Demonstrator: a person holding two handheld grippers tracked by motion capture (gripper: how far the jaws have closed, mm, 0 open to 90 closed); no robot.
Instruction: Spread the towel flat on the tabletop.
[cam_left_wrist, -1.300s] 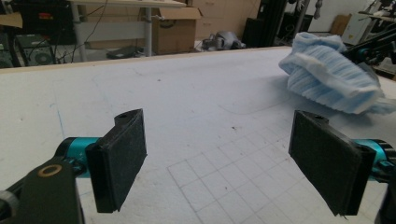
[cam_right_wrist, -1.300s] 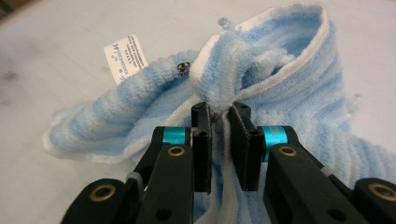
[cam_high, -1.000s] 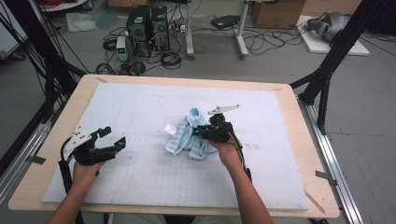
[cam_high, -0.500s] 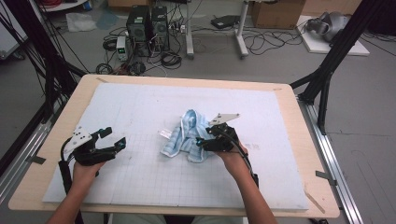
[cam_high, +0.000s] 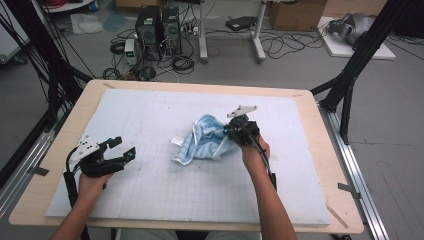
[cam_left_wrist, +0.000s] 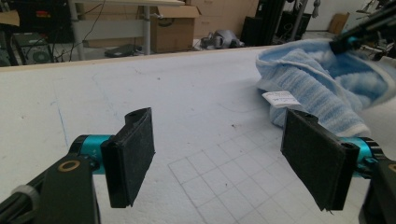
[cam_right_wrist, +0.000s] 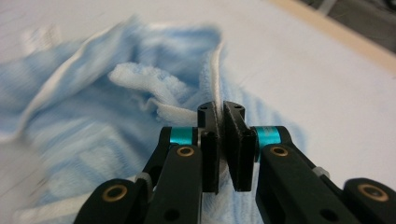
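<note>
Clamping the towel (cam_high: 205, 142) hem, the right gripper (cam_high: 235, 131) has its jaws nearly together with the white edge band pinched between the pads; those jaws have just been closing, cloth between them throughout. In the right gripper view the edge runs straight up out of the closed pads, rest of the towel bunched and blurred behind. Towel is light blue terry with a white border, crumpled in a heap near the middle of the white gridded mat (cam_high: 165, 200), right side lifted off the surface where the gripper has it, left side lying on the mat. Small white label (cam_left_wrist: 281, 98) sticks out at the towel's near-left edge. Left gripper (cam_high: 122, 150) sits low over the mat at the left, well apart from the towel, jaws wide apart with nothing between them, having just eased in a little. Left gripper view shows bare mat between its pads (cam_left_wrist: 133, 156), towel off to the upper right. Mat lies on a wooden table (cam_high: 30, 200).
</note>
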